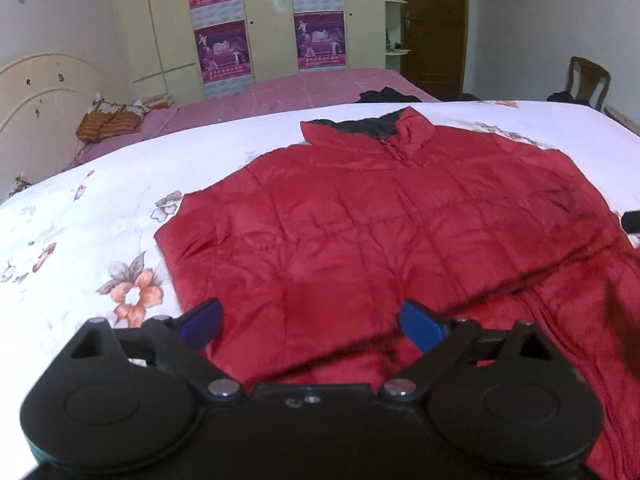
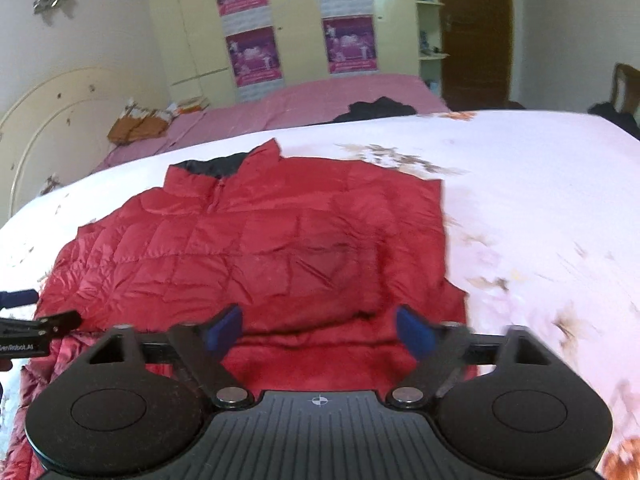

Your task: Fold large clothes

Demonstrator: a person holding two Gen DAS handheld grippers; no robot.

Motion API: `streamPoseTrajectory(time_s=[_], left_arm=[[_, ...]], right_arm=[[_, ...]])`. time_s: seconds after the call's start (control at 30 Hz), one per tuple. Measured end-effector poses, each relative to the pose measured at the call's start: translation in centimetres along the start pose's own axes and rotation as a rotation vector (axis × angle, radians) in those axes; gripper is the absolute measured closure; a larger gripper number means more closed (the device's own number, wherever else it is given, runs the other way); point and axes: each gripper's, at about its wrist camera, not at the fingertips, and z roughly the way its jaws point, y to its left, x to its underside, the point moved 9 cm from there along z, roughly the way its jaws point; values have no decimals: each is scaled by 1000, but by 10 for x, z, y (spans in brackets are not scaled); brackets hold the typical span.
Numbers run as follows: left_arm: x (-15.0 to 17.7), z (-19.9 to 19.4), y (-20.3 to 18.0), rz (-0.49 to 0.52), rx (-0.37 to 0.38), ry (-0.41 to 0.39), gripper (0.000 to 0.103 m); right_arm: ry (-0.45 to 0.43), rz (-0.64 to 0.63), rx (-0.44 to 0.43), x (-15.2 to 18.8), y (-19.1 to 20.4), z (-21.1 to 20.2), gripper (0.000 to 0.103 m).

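Note:
A red quilted jacket (image 1: 360, 232) (image 2: 256, 248) lies flat on a white flowered bedspread (image 1: 80, 240) (image 2: 540, 208), front up. Its collar, with dark lining showing, points away from me. In the left wrist view a diagonal crease runs across its lower right part. My left gripper (image 1: 312, 326) hovers over the jacket's near left part, its blue pads wide apart with nothing between them. My right gripper (image 2: 319, 332) hangs over the near right part, also open and empty. The left gripper's tips (image 2: 24, 320) show at the left edge of the right wrist view.
Beyond the flowered spread lies a pink bed (image 1: 304, 88) with a dark garment (image 1: 386, 96) and a cream headboard (image 1: 44, 96). A wardrobe with purple posters (image 1: 224, 48), a brown door (image 1: 434, 24) and a wooden chair (image 1: 588, 80) stand behind.

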Motion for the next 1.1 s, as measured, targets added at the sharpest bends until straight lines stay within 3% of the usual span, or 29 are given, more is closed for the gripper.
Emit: streamPoseTrajectory(time_s=[0.03, 0.17, 0.4, 0.43, 0.5, 0.57, 0.83, 0.97, 1.1], left_arm=[[4, -4, 0, 8, -2, 2, 13], [22, -27, 12, 30, -49, -1, 14], [70, -77, 41, -84, -81, 35, 14], [78, -85, 43, -105, -81, 37, 16], [95, -101, 39, -138, -50, 51, 31], [111, -113, 33, -158, -42, 72, 33], [162, -163, 11, -276, -16, 95, 33], [187, -182, 10, -379, 11, 111, 49], [205, -198, 13, -479, 13, 104, 49]], right_arm=[[1, 18, 5, 2, -6, -6, 45], [-6, 63, 6, 10, -25, -33, 45], [-17, 60, -1, 28, -47, -72, 45], [-20, 54, 0, 31, -50, -78, 45], [-37, 44, -5, 37, -56, -93, 45], [-45, 49, -17, 46, -65, -109, 45], [23, 99, -70, 109, -117, -163, 45], [71, 137, -102, 142, -136, -176, 45], [103, 175, -103, 170, -150, -183, 45]])
